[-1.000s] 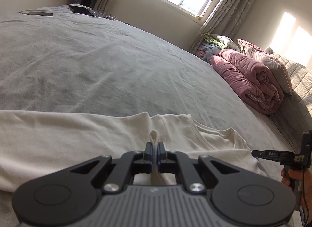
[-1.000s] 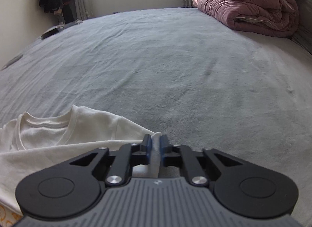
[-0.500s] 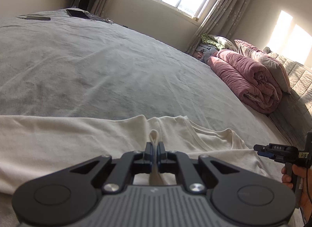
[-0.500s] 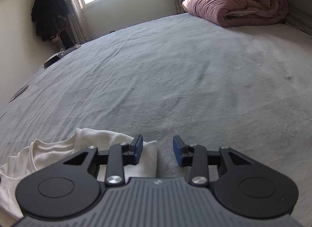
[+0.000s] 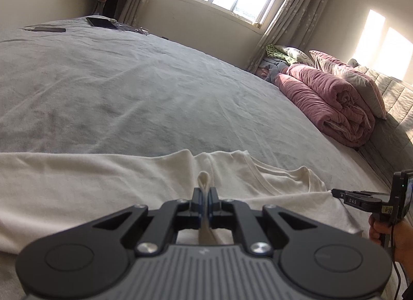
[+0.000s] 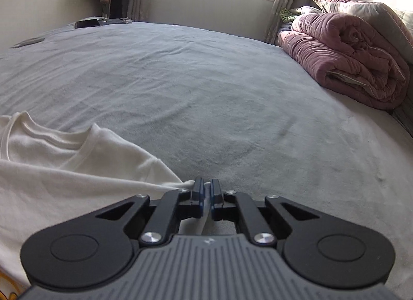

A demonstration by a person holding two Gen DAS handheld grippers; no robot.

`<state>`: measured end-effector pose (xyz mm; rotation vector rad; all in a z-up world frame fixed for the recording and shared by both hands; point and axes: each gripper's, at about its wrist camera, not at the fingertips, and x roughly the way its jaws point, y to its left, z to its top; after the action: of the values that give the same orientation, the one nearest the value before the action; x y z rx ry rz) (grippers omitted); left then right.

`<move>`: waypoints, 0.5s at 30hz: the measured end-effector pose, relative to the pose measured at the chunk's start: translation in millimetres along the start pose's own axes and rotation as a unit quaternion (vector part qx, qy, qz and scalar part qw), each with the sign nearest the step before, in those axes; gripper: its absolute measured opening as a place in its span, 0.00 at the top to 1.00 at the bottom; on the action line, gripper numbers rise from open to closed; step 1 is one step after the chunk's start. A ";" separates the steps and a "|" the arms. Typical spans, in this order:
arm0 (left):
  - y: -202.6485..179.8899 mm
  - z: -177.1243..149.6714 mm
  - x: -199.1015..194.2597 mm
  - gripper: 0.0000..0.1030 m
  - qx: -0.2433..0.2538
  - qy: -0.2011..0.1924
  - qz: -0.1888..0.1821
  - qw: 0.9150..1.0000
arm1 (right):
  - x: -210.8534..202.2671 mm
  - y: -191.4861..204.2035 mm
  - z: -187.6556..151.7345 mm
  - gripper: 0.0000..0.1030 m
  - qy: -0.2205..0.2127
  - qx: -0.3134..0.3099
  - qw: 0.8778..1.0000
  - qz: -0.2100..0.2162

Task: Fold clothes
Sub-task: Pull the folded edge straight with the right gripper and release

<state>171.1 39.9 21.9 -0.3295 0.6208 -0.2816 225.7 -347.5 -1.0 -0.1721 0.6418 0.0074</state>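
A cream T-shirt [image 5: 103, 184] lies flat across the near part of the grey bed [image 5: 134, 88], its neckline toward the right. My left gripper [image 5: 205, 191] is shut on a pinched-up fold of the T-shirt near the collar. In the right wrist view the T-shirt [image 6: 64, 171] fills the lower left. My right gripper [image 6: 206, 184] is closing its jaws on the shirt's right corner, with white cloth pressed between the pads. The right gripper [image 5: 338, 193] also shows at the shirt's right edge in the left wrist view, held by a hand [image 5: 387, 230].
A rolled pink quilt [image 6: 348, 52] and pillows lie at the bed's right side by the headboard. A dark tablet [image 5: 102, 22] and a slim device [image 5: 50, 29] rest at the far left corner. Wide grey bedspread stretches beyond the shirt.
The right gripper let go of the shirt corner, opened wide, then shut on it again, rolling a little. The left gripper kept its hold and stayed in place.
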 end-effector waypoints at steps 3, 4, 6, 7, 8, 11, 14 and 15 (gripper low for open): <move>-1.3 -1.0 3.1 0.96 0.009 0.004 0.008 1.000 | -0.3 -9.6 0.4 0.97 0.002 0.018 1.000 -0.010; -1.4 -1.3 4.2 0.96 0.011 0.005 0.012 1.000 | 0.1 -10.9 0.9 0.97 0.006 0.020 0.999 -0.027; 2.2 -1.6 5.9 0.96 0.005 0.008 0.015 1.000 | -1.8 -15.0 -0.1 0.95 0.014 0.031 0.999 -0.036; 3.9 -1.7 6.3 0.96 0.001 0.009 0.015 1.000 | -7.2 -20.6 -0.2 0.90 0.012 0.054 0.998 -0.029; 4.1 -1.2 6.1 0.96 0.000 0.008 0.014 1.000 | -15.4 -25.0 -1.0 0.86 0.000 0.075 0.997 -0.021; 2.4 0.5 4.7 0.96 0.003 0.002 0.012 1.000 | -40.4 -29.2 -3.4 0.85 -0.022 0.107 0.994 -0.001; 1.8 2.0 2.7 0.96 0.001 -0.006 0.004 1.000 | -57.3 -9.7 -9.0 0.85 -0.012 0.075 0.997 0.024; 2.3 2.9 1.8 0.96 -0.004 -0.011 0.002 1.000 | -62.3 -1.7 -11.3 0.85 -0.007 0.061 0.998 0.035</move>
<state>174.6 42.0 22.4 -0.3394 0.6002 -0.2721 169.2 -348.1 27.5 -0.0322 0.6316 0.0361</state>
